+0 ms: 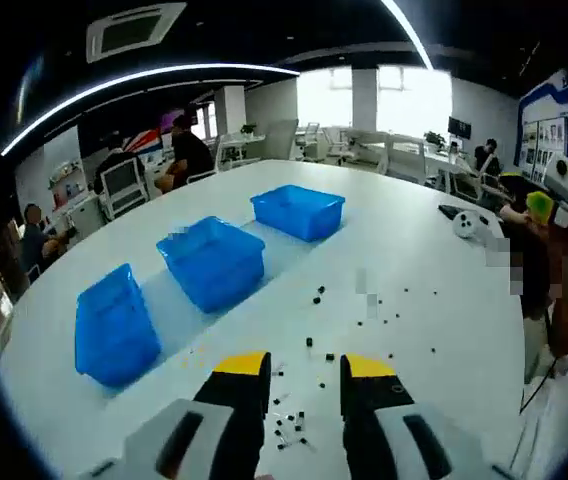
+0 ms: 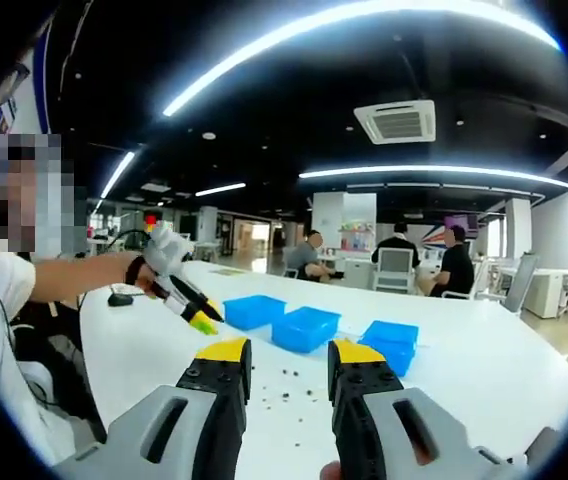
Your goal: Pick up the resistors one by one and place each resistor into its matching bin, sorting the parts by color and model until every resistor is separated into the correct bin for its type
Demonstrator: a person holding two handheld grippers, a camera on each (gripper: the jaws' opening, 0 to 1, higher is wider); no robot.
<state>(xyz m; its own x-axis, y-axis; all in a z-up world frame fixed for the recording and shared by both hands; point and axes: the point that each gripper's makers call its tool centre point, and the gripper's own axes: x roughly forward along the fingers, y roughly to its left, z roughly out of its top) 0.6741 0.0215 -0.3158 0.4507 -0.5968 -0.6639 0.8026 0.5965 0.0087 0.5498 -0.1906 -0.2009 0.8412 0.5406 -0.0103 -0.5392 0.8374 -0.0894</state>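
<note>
Three blue bins stand in a row on the white table (image 1: 434, 300): a near bin (image 1: 114, 325), a middle bin (image 1: 214, 262) and a far bin (image 1: 299, 210). Small black resistors (image 1: 319, 296) lie scattered to the right of them, with more (image 1: 292, 420) just beyond my left gripper (image 1: 304, 375), which hangs open above the table holding nothing. In the right gripper view the bins (image 2: 306, 328) sit past my right gripper (image 2: 289, 365), which is open and empty, with resistors (image 2: 286, 375) on the table ahead. The left gripper (image 2: 204, 320) comes in from the left, held by a gloved hand.
A white device (image 1: 469, 222) and a dark object lie near the table's far right edge, beside a person's arm. A black object (image 2: 119, 297) lies on the table behind the left gripper. People sit at desks (image 2: 399, 262) beyond the table.
</note>
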